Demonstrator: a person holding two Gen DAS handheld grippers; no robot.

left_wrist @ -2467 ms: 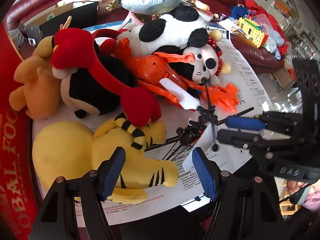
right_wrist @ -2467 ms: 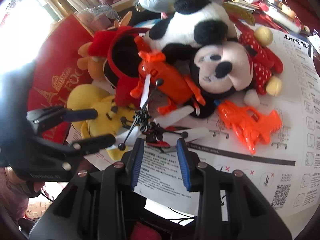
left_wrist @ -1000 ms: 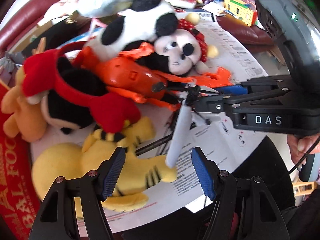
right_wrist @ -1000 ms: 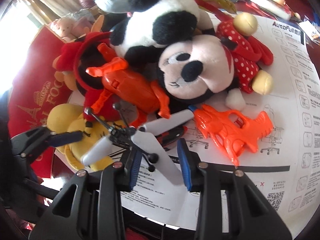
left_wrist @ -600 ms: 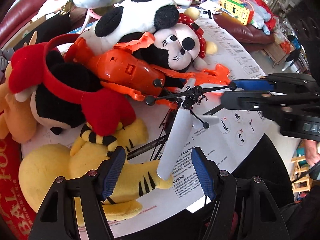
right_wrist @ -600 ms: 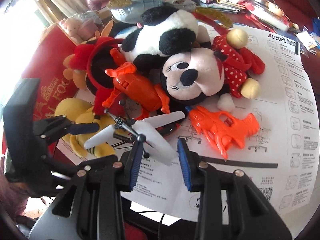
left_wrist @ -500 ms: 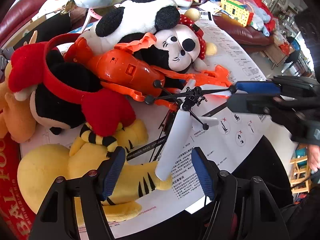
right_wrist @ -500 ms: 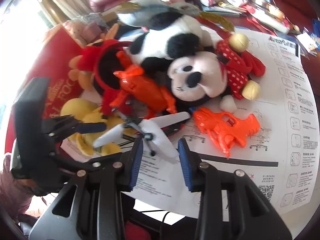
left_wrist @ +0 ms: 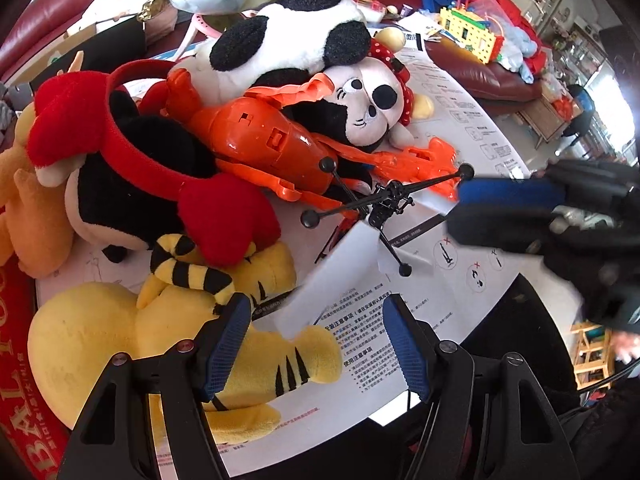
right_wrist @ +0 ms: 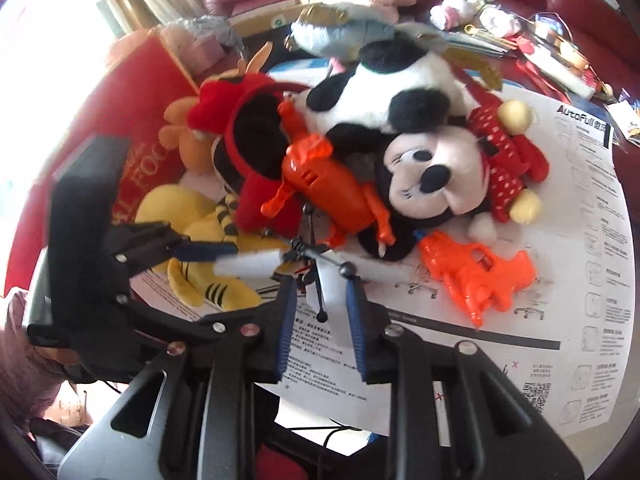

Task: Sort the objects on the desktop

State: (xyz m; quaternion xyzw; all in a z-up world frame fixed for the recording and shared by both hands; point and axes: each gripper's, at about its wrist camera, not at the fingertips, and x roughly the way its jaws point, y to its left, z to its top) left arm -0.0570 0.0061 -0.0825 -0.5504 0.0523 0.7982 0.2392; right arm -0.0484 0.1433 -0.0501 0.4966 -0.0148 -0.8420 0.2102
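Note:
A small toy helicopter (left_wrist: 386, 208) with white rotor blades hangs above the paper-covered table. My right gripper (right_wrist: 320, 300) is shut on one white blade (right_wrist: 334, 312) and holds the toy up; it also shows in the left wrist view (left_wrist: 460, 208). My left gripper (left_wrist: 316, 344) is open and empty, its blue pads either side of the other white blade (left_wrist: 332, 280), above a yellow tiger plush (left_wrist: 160, 332). An orange plastic plane (left_wrist: 260, 144) and an orange water gun (right_wrist: 476, 276) lie by the plush heap.
A panda plush (left_wrist: 288, 40), a Minnie plush (right_wrist: 436, 176), a black plush with a red bow (left_wrist: 132, 184) and an orange plush (left_wrist: 16, 184) crowd the table. A red box (right_wrist: 136, 92) stands at the left. A printed paper sheet (right_wrist: 580, 280) covers the right side.
The right gripper has lifted the helicopter off the paper and drawn it toward the table's near edge. The rotor has swung round. The left gripper has stayed open over the tiger plush.

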